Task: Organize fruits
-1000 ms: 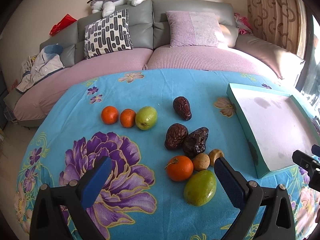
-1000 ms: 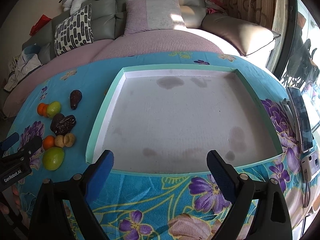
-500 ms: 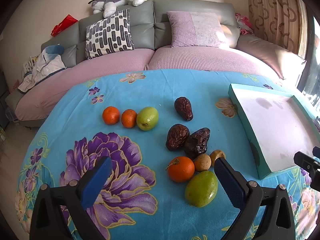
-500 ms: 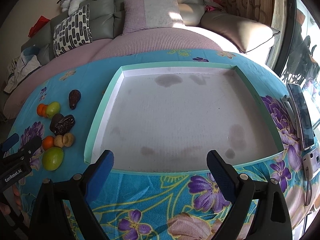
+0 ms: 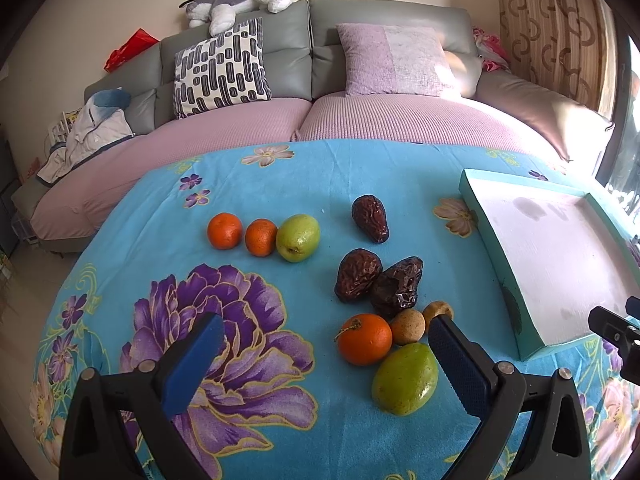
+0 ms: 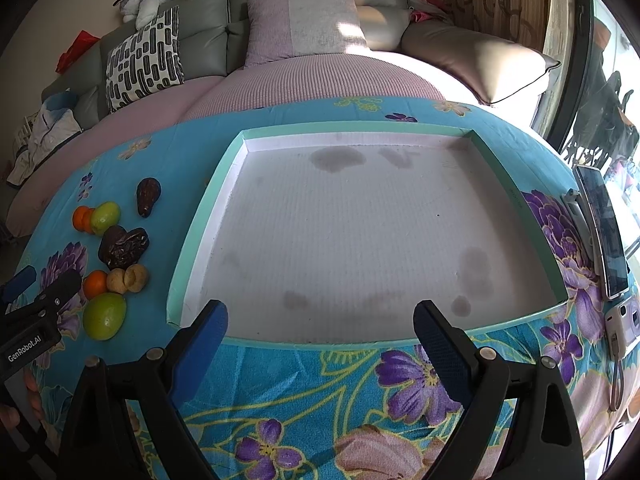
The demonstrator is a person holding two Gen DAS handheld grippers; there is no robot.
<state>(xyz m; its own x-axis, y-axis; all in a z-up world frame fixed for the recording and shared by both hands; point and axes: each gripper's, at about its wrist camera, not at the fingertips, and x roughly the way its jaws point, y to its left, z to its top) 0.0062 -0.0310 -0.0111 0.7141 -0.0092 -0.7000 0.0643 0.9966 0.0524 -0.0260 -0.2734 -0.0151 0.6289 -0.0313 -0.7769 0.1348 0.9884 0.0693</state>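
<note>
Fruit lies loose on a blue flowered tablecloth. Nearest my open left gripper (image 5: 324,354) are a green fruit (image 5: 405,379), an orange (image 5: 364,339) and two small tan fruits (image 5: 407,327). Behind them lie three dark dates (image 5: 358,274). Further left sit two small oranges (image 5: 225,230) and a second green fruit (image 5: 298,237). A shallow teal tray (image 6: 192,256) with a bare white floor stands to the right. My right gripper (image 6: 320,338) hangs open before the tray's near rim, holding nothing.
A phone (image 6: 604,232) and a small white device (image 6: 622,322) lie at the table's right edge. A grey sofa (image 5: 312,80) with cushions runs behind the table. The left gripper's body (image 6: 28,320) shows at the left of the right wrist view.
Both views have shifted only slightly. Neither gripper has closed, and no fruit has moved.
</note>
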